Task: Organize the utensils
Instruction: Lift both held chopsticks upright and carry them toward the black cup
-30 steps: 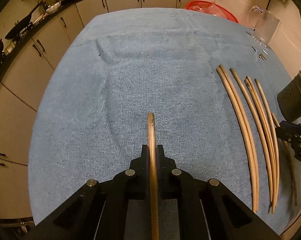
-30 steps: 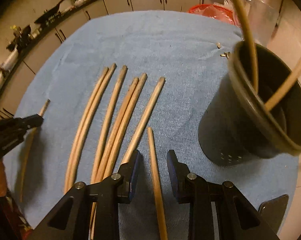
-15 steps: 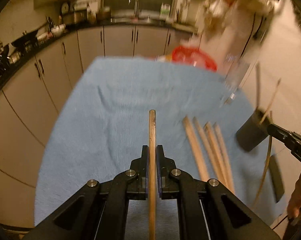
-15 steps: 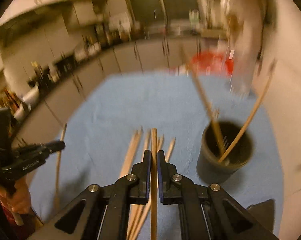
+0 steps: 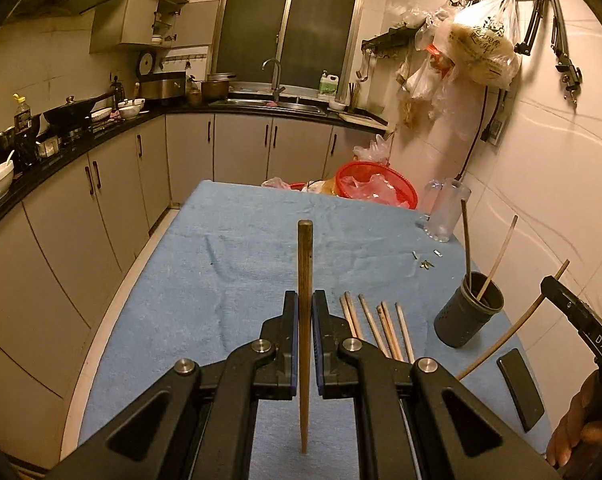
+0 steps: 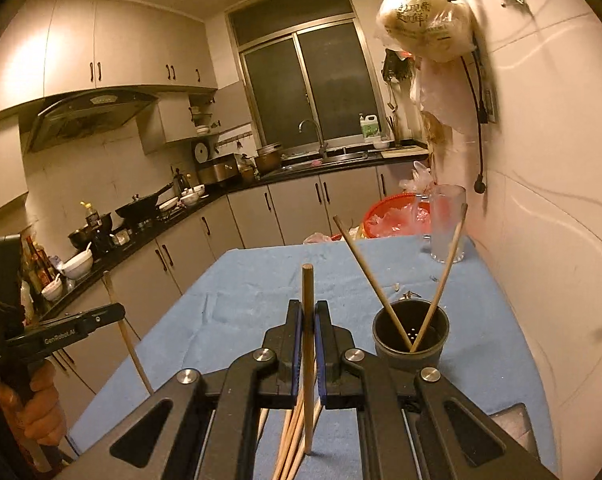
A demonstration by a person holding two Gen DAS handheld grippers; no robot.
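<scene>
My left gripper [image 5: 304,308] is shut on a wooden chopstick [image 5: 304,264], held above the blue cloth [image 5: 241,272]. My right gripper [image 6: 308,314] is shut on another chopstick [image 6: 307,292], also lifted; it shows at the right of the left wrist view [image 5: 549,284]. Several chopsticks [image 5: 377,328] lie on the cloth right of my left gripper. A dark holder cup [image 5: 469,310] stands further right with two chopsticks in it; in the right wrist view the cup [image 6: 411,338] is just right of my right gripper. My left gripper shows at the left there [image 6: 117,312].
A clear glass pitcher [image 5: 445,210] and a red basket [image 5: 375,188] stand at the table's far right. A dark phone [image 5: 519,388] lies near the right edge. Small metal bits [image 5: 427,262] lie on the cloth. A wall runs along the right; cabinets stand to the left.
My right gripper closed on a chopstick and lifted it. Both grippers rose and tilted up from the cloth, so the views now show the kitchen. The left kept hold of its chopstick.
</scene>
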